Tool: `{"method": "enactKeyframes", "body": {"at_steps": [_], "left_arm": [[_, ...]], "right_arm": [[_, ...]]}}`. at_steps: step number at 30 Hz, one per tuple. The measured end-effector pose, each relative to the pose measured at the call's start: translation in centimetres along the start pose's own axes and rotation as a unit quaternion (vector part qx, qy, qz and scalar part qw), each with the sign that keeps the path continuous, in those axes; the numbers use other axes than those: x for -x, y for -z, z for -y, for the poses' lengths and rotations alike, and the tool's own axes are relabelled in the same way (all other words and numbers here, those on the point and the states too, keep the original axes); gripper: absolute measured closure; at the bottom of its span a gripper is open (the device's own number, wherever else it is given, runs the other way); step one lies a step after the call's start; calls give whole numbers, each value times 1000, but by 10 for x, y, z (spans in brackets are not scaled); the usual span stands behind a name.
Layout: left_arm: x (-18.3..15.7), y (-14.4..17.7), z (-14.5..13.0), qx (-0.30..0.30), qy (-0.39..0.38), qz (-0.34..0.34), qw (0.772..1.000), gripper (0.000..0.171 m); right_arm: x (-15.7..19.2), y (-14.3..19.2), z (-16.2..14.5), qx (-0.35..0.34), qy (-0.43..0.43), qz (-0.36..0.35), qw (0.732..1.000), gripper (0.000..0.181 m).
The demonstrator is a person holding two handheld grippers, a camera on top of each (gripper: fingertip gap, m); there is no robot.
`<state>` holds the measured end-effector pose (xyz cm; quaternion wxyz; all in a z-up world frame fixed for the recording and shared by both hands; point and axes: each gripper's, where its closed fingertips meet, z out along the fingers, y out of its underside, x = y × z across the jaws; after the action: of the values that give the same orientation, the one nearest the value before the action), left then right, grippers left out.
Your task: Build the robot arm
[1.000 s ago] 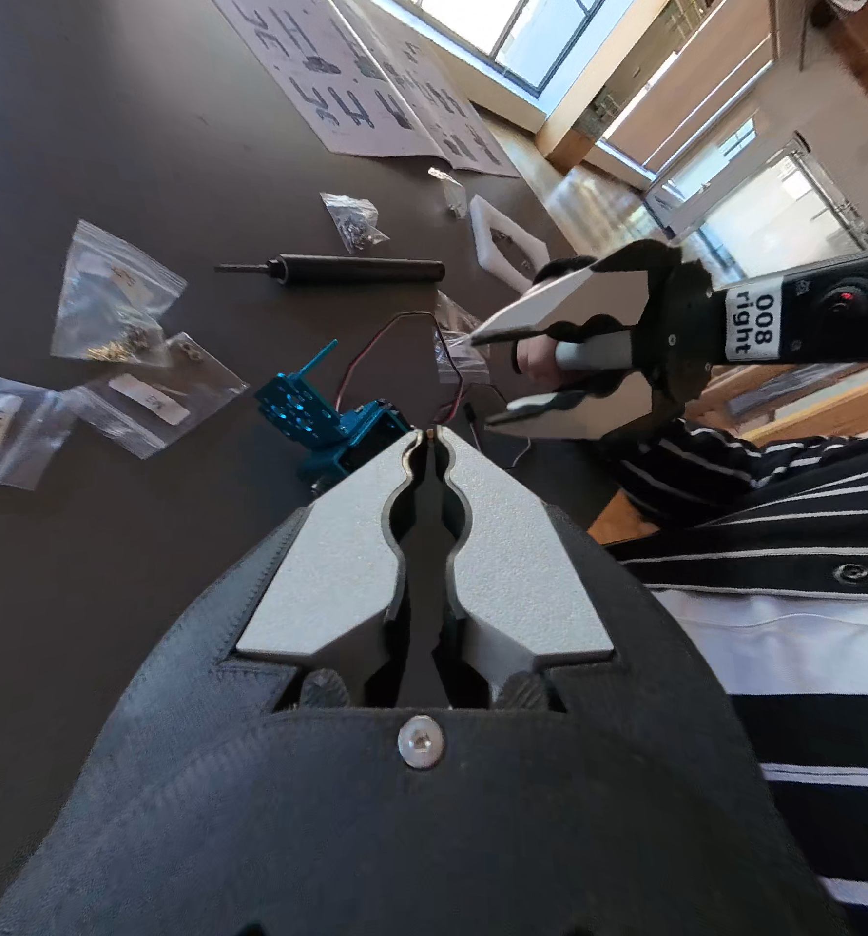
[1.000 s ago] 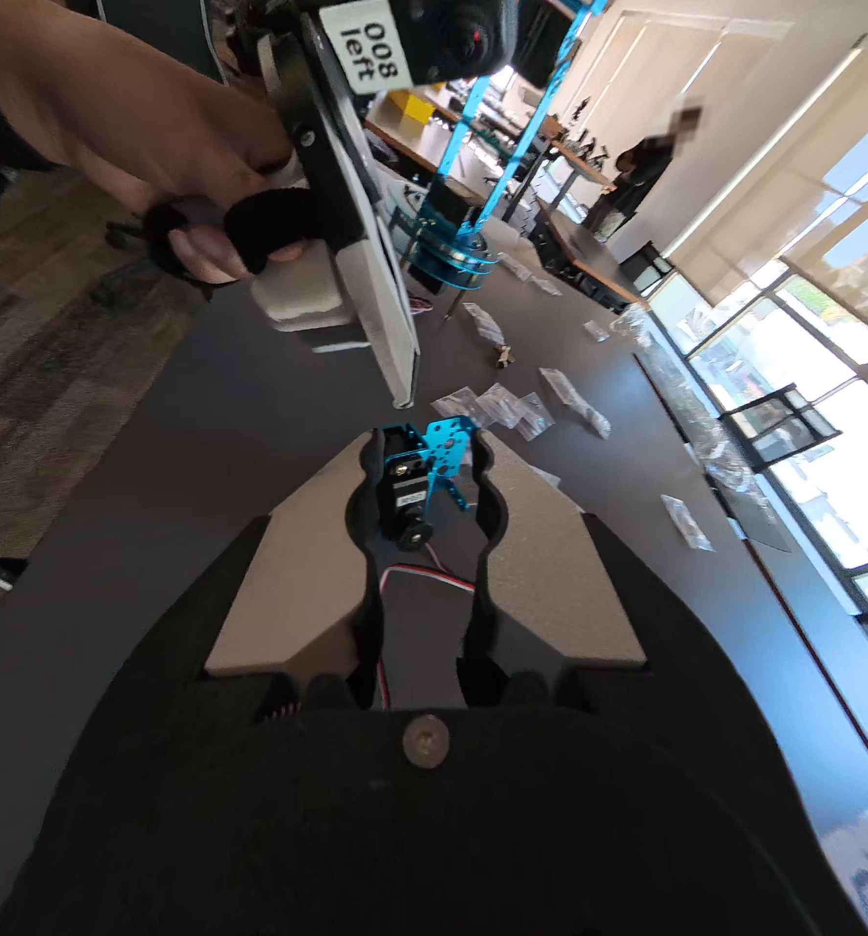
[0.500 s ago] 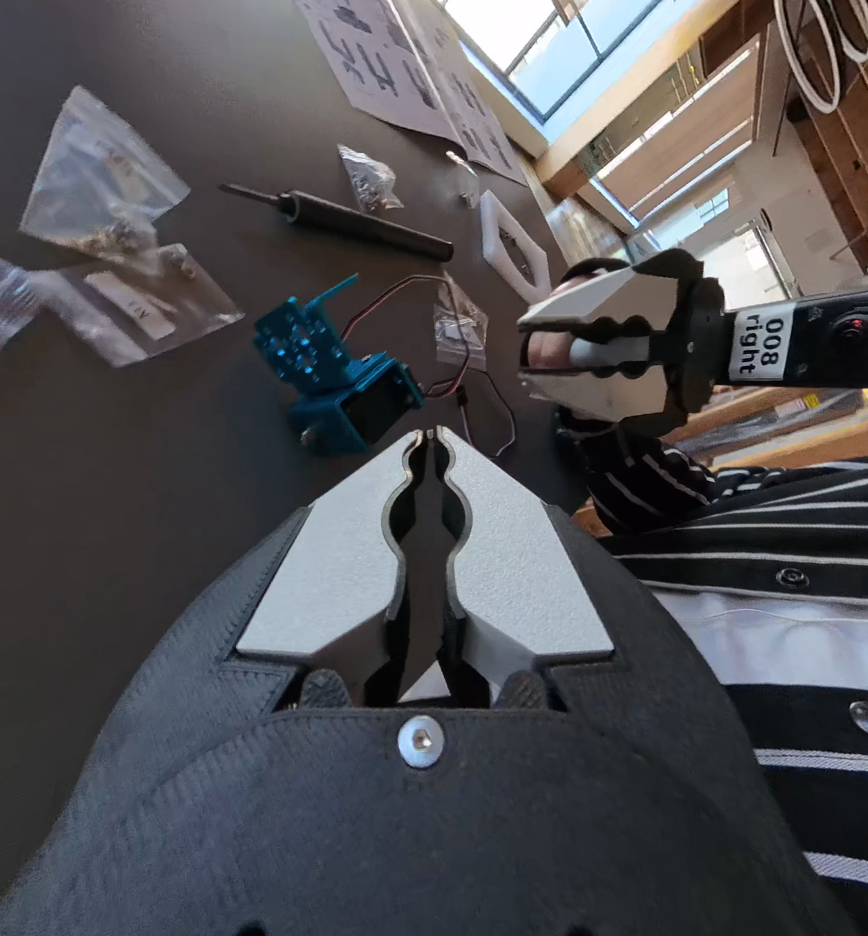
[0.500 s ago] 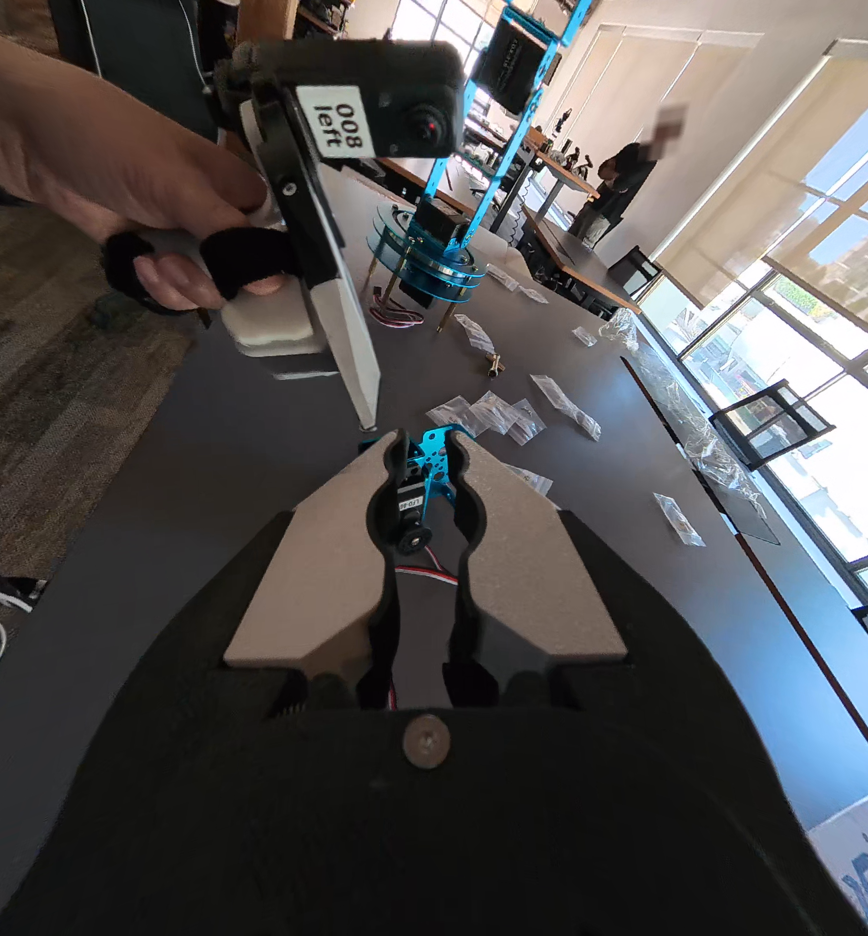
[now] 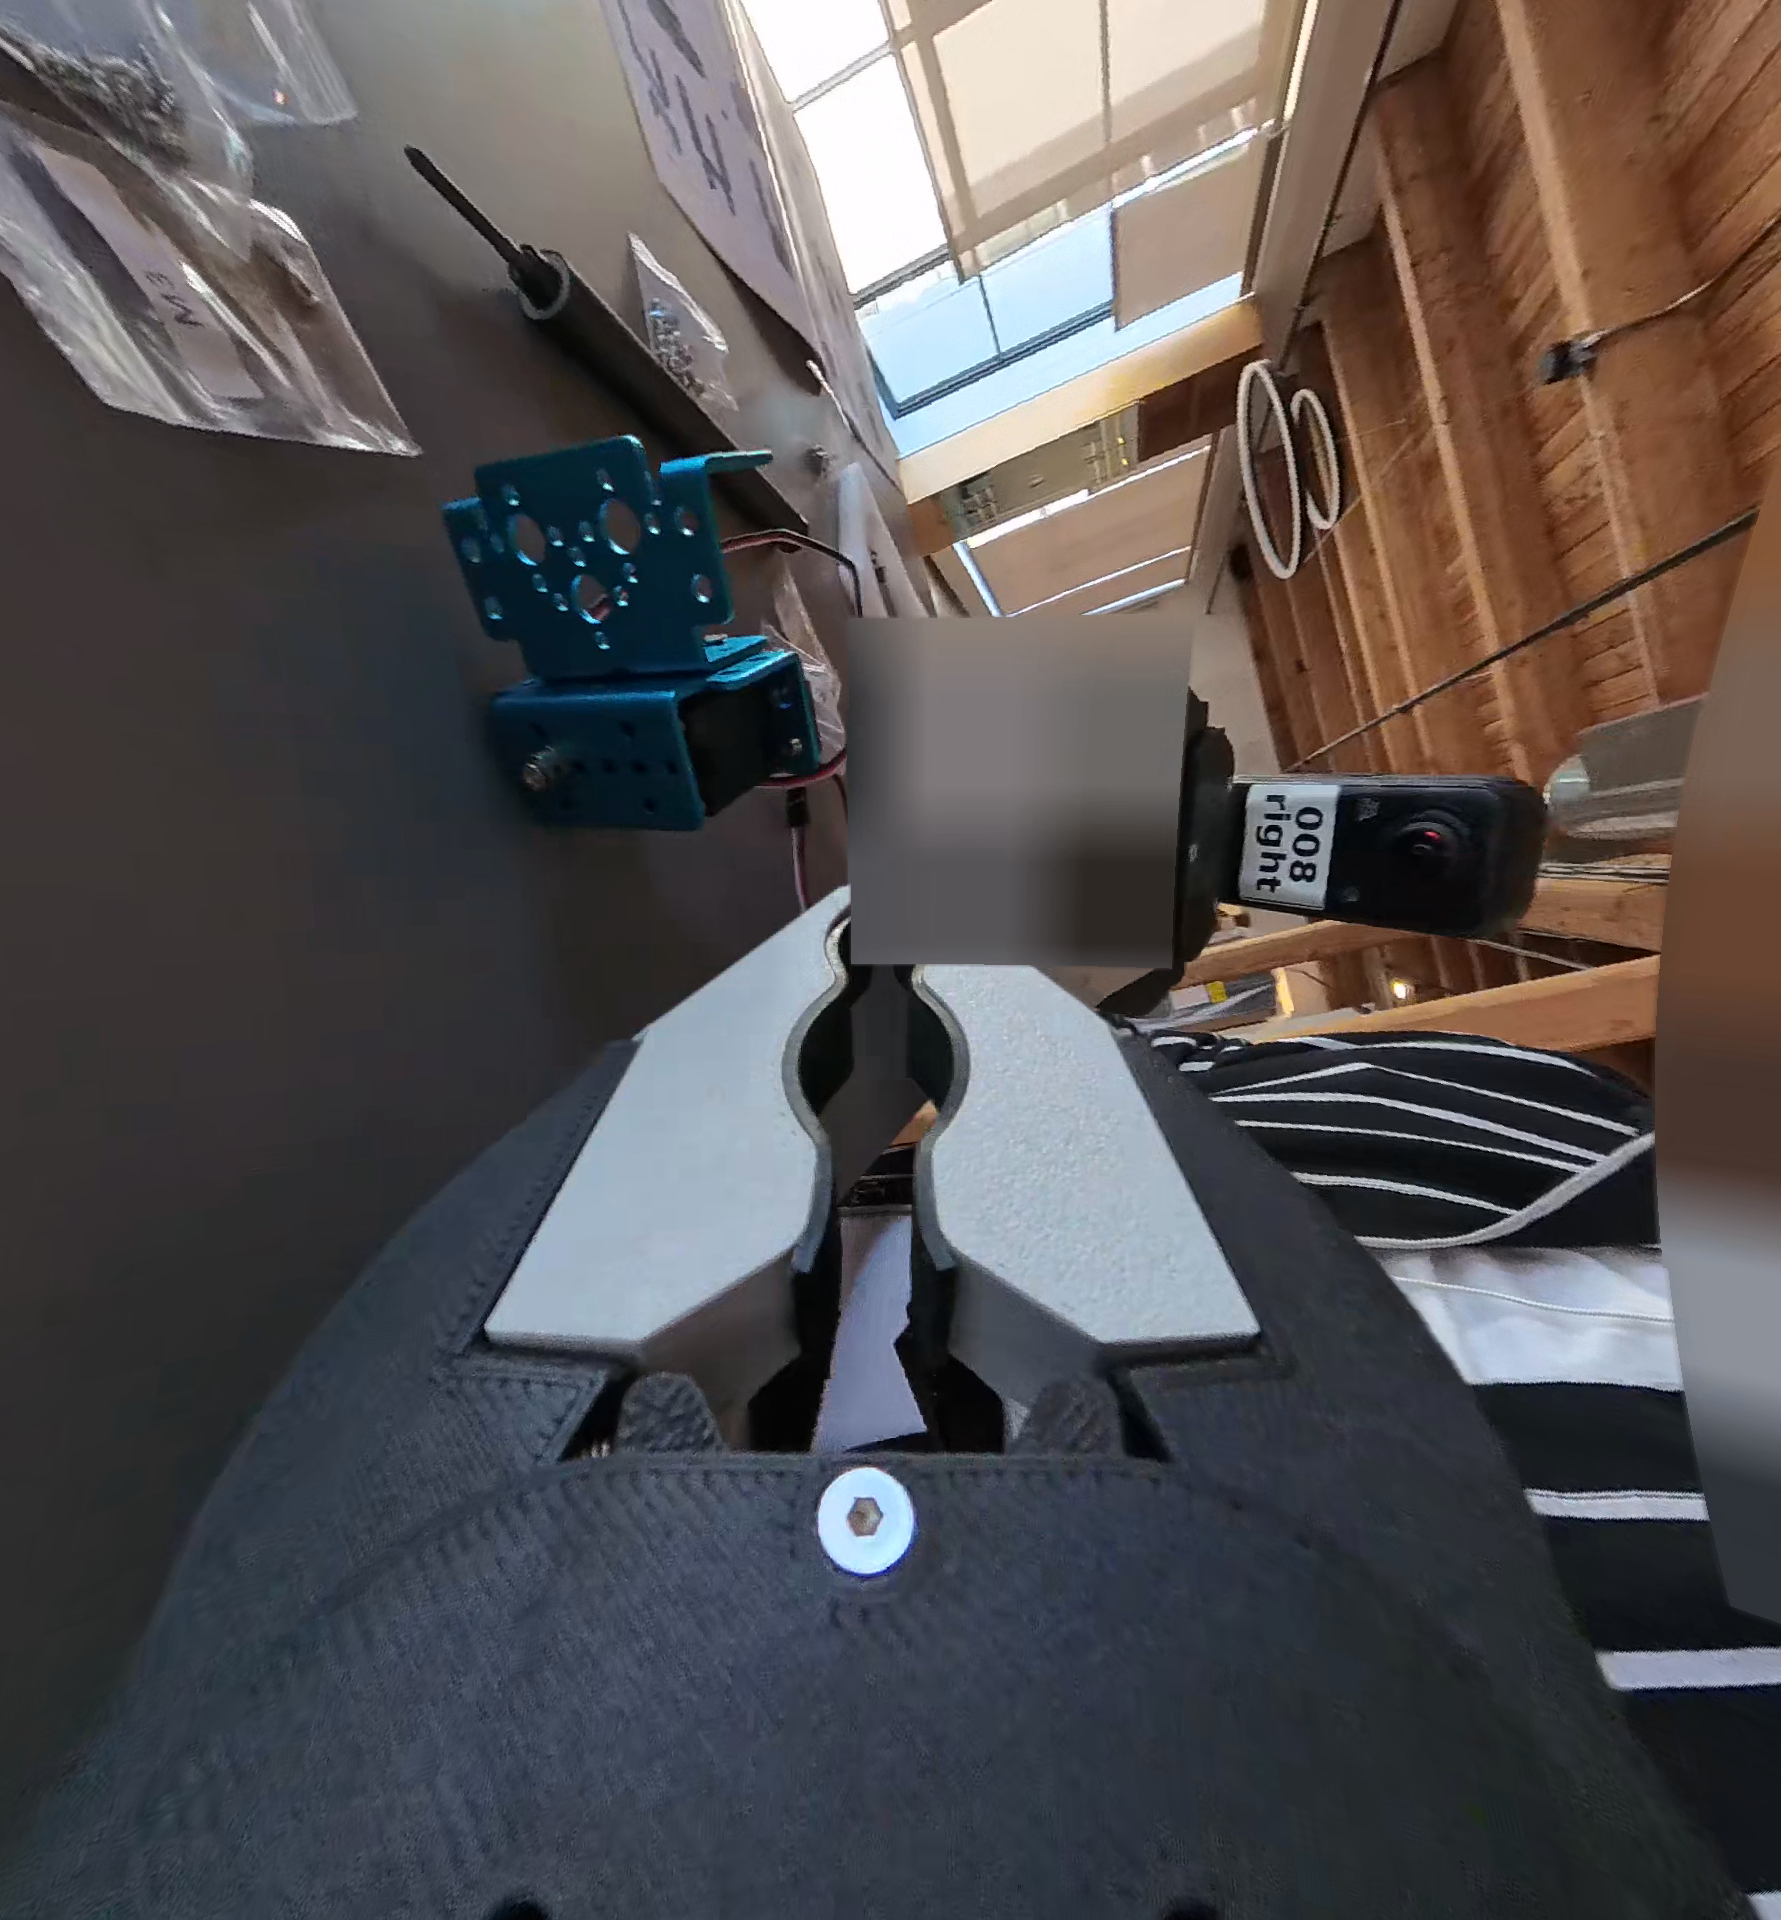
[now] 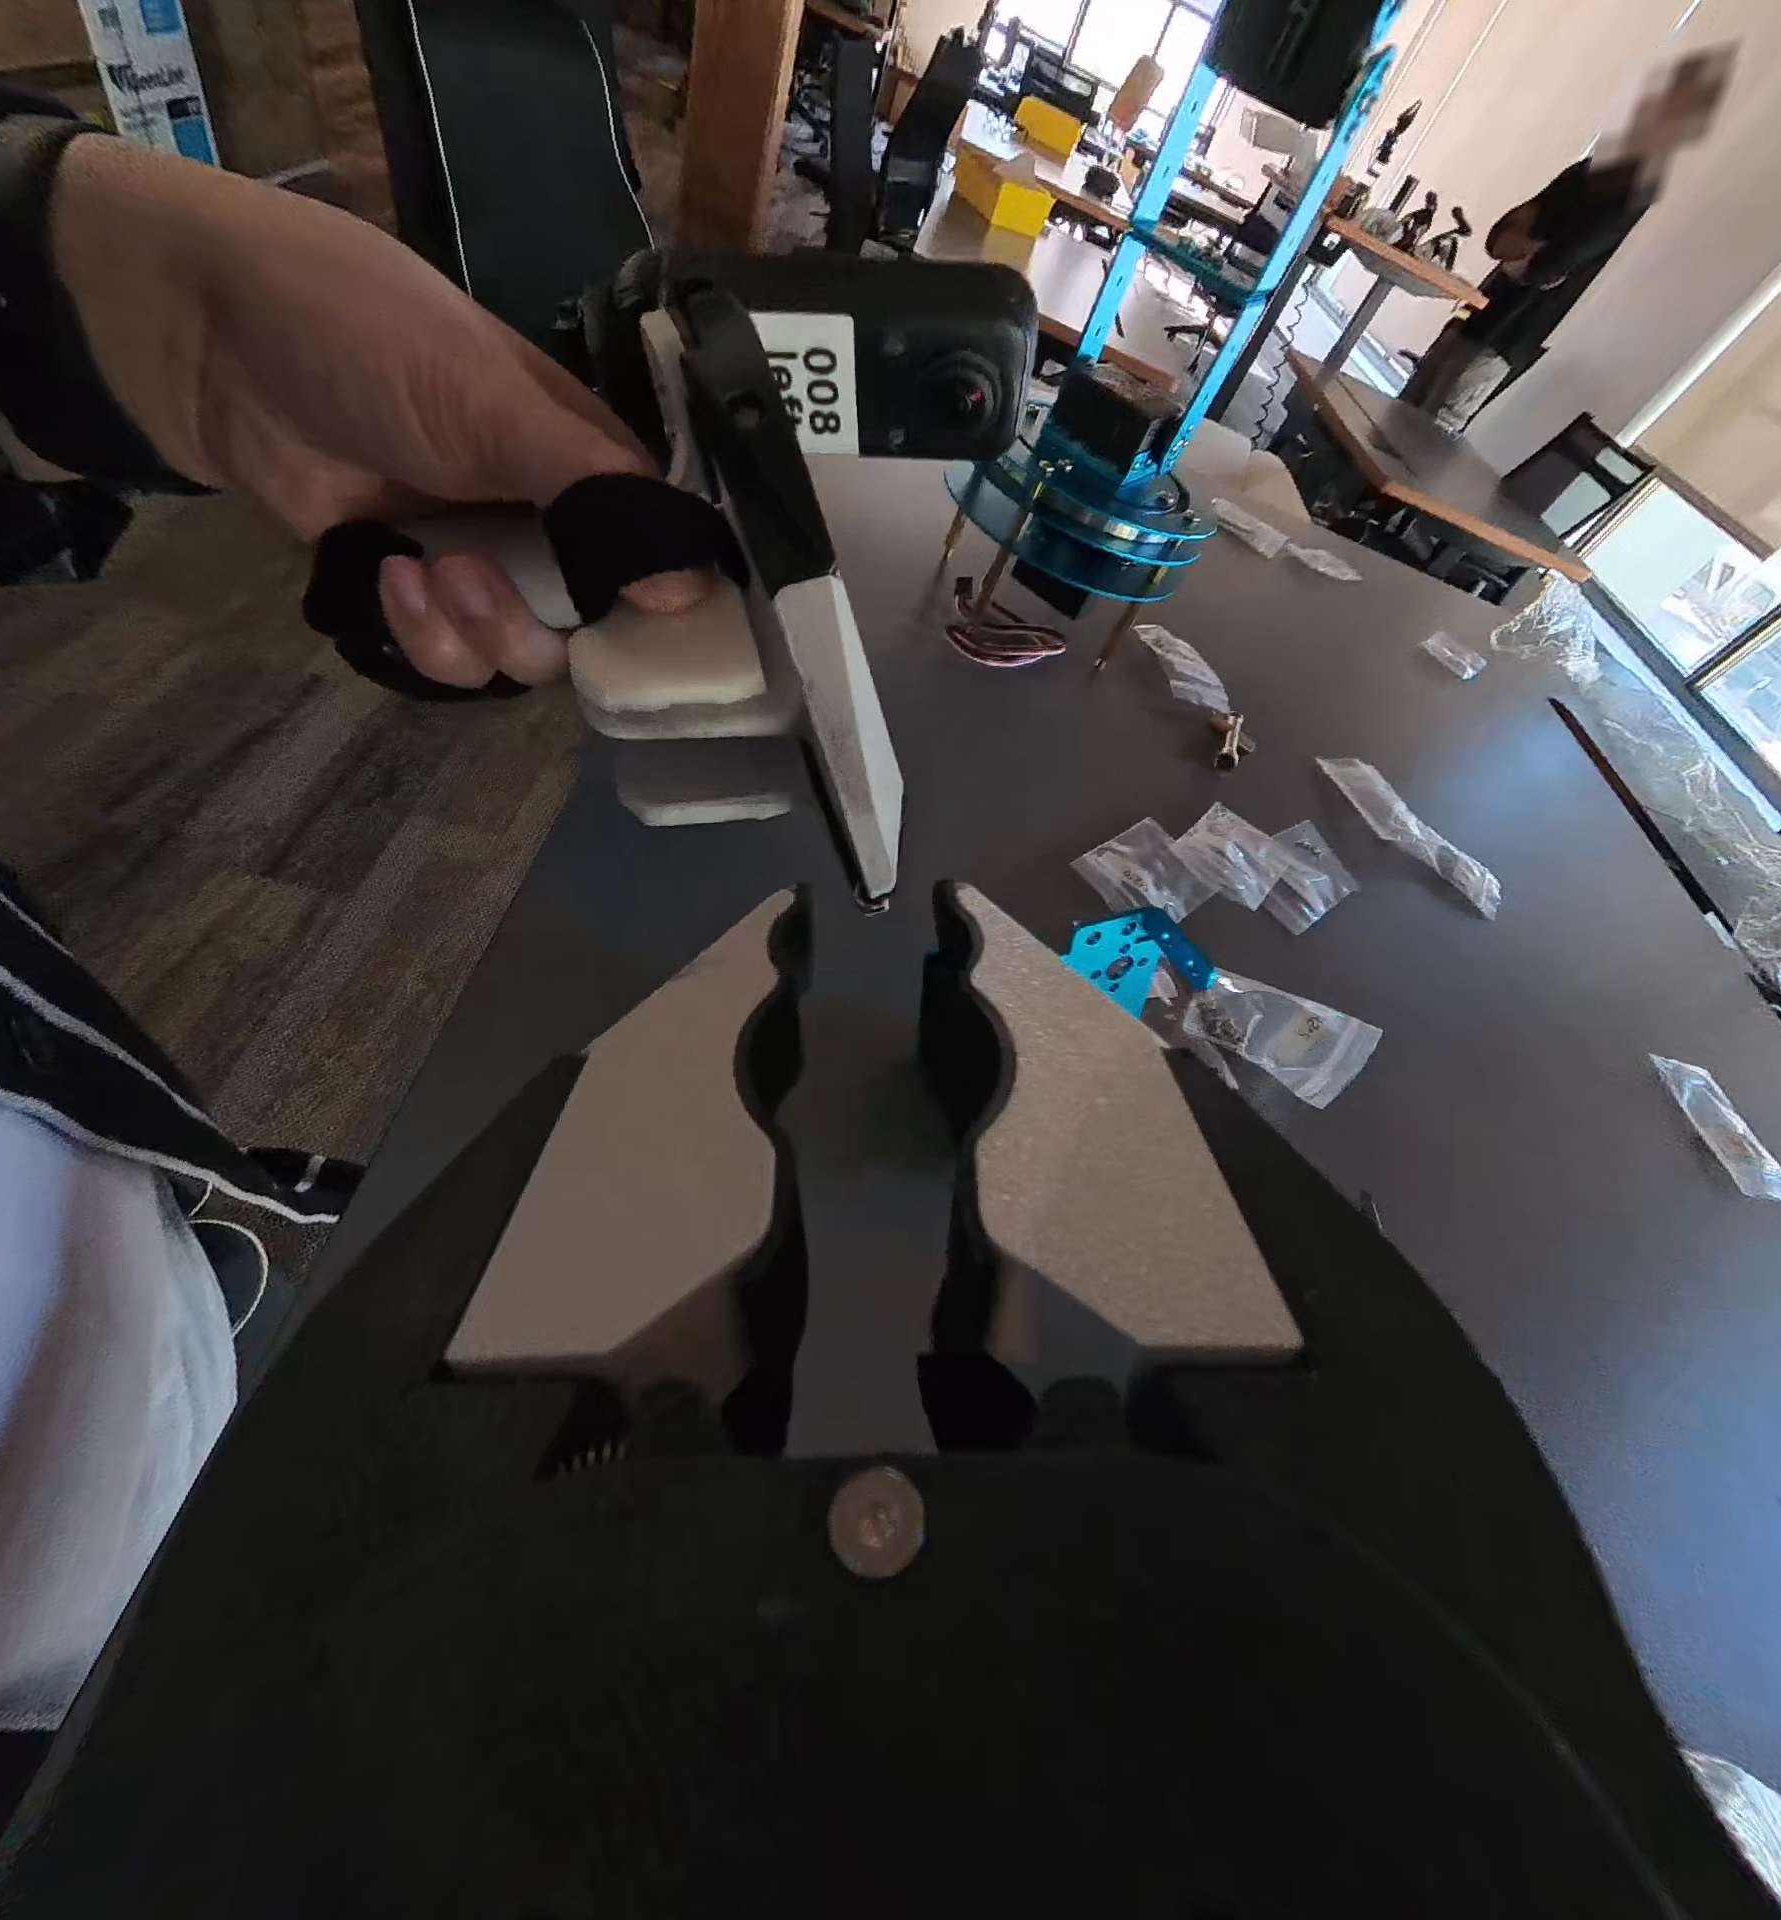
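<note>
A blue perforated metal bracket with a black servo (image 5: 595,623) and red and black wires stands on the dark table (image 5: 190,987). In the right wrist view its blue plate (image 6: 1140,956) shows just right of my right fingers. My left gripper (image 5: 881,961) is shut, its tips hidden behind a blurred patch. In the right wrist view this left gripper (image 6: 870,883) is edge-on, with a tiny dark metal piece (image 6: 873,904) at its tip. My right gripper (image 6: 870,899) is open and empty, its tips right below the left gripper's tip. Its camera (image 5: 1385,852) shows in the left wrist view.
Clear plastic bags of small hardware (image 5: 169,301) (image 6: 1218,862) (image 6: 1281,1039), a black screwdriver (image 5: 595,332) and printed sheets (image 5: 699,104) lie on the table. A blue round-based frame (image 6: 1083,499) stands farther back, near a small metal tool (image 6: 1229,738). A person (image 6: 1551,239) stands far off. My two grippers' fingertips are within a few centimetres of each other. Both grippers' tips are roughly 20 cm from the black screwdriver (image 5: 595,332).
My right gripper's jaws have opened wider and it has swung left, so the bracket is now right of its fingers. My left gripper has tilted and come close over the right gripper's tips.
</note>
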<state>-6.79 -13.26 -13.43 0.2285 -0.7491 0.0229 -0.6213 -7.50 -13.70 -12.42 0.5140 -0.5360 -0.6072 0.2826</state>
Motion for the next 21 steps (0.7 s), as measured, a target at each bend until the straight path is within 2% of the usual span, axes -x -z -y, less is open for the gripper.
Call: {"method": "enactKeyframes", "body": {"at_steps": [7,9,15,18,21], "left_arm": [[-10,-11,-1,12,15,-36,999,171],[-11,-13,-1,13,17,-41,999,171],[-16,-13,2,10,4,-69,998,170],[-25,-10,7,-9,10,-111,994,162],[-29,-5,12,-30,19,-146,989,160]], "right_arm": [[-2,0,-2,4,-21,-2,1000,166],[-3,1,-4,7,-22,-4,1000,174],[-7,4,0,-8,-55,2,998,176],[-11,7,3,-25,-72,-1,997,176],[-14,11,10,-48,-87,-1,995,176]]}}
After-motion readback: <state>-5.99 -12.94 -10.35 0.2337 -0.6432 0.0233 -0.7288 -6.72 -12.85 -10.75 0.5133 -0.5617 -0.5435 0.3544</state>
